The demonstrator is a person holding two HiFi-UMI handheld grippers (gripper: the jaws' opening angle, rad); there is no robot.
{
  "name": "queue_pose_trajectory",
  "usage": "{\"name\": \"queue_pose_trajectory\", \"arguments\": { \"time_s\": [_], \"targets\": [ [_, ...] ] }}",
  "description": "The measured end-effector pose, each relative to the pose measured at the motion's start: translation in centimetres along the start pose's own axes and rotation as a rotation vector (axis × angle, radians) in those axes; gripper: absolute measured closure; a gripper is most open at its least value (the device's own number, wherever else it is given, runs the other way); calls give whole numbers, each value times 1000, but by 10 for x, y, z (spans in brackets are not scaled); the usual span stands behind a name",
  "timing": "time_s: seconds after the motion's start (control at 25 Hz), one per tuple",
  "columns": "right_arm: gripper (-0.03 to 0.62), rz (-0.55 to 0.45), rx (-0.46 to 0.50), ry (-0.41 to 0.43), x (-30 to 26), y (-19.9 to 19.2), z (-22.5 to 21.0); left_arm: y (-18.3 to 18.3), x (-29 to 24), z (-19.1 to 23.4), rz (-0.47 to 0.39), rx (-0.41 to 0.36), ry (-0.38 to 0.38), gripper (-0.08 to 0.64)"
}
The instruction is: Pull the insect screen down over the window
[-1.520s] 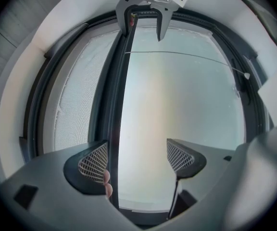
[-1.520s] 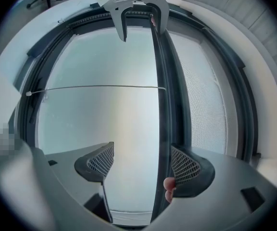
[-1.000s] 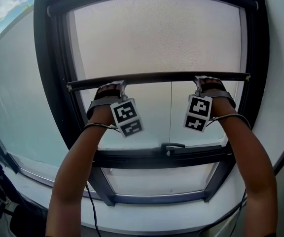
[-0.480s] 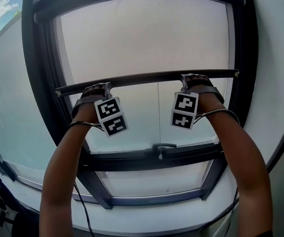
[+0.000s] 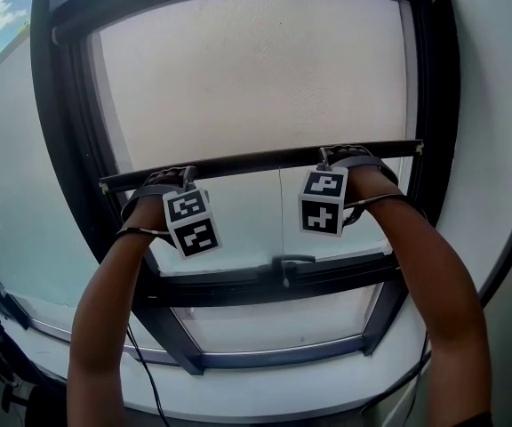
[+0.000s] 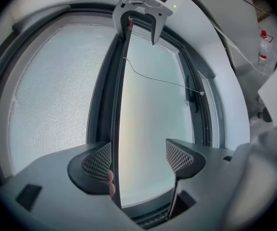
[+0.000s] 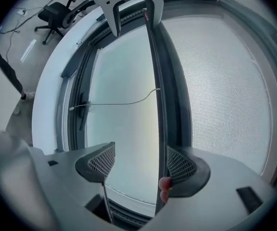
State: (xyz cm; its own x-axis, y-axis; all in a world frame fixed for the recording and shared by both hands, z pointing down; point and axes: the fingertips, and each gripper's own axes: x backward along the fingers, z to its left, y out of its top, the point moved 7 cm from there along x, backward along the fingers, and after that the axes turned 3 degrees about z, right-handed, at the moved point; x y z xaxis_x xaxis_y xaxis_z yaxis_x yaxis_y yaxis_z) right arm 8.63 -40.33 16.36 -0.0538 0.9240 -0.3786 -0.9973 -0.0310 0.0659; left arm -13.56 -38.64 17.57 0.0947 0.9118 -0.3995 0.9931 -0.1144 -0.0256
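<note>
Hanging roughly halfway down, the grey mesh insect screen (image 5: 256, 78) has its black bottom bar (image 5: 256, 160) between the spread jaws of the left gripper (image 6: 138, 158) and right gripper (image 7: 141, 163) (neither clamps it); the lower glass pane (image 5: 238, 221) is not yet covered.

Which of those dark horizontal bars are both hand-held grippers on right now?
The thin pull bar edging the mesh, sitting between open jaws. The thicker rail carrying the handle lies below it, untouched.

No readable text, brands or numbers anywhere. The left gripper (image 5: 186, 178) and right gripper (image 5: 330, 159) carry only black-and-white marker squares.
</note>
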Motion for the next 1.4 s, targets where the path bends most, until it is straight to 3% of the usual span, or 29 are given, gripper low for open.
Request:
{"name": "queue_pose_trajectory", "arguments": {
  "time_s": [0.28,0.44,0.8,1.04,1.4],
  "targets": [
    [252,34,37,88,-17,3,35,0,-20,-37,-7,7,-66,202],
    [252,4,23,95,-26,3,58,1,-30,-60,-1,3,-55,202],
    [252,15,23,85,-31,6,67,-1,-34,-70,-9,13,-29,202],
    [252,18,39,131,-42,6,100,0,-47,-102,-11,6,-86,202],
    [252,8,24,121,-54,8,128,0,-58,-129,-6,17,-72,202]
  ]
}}
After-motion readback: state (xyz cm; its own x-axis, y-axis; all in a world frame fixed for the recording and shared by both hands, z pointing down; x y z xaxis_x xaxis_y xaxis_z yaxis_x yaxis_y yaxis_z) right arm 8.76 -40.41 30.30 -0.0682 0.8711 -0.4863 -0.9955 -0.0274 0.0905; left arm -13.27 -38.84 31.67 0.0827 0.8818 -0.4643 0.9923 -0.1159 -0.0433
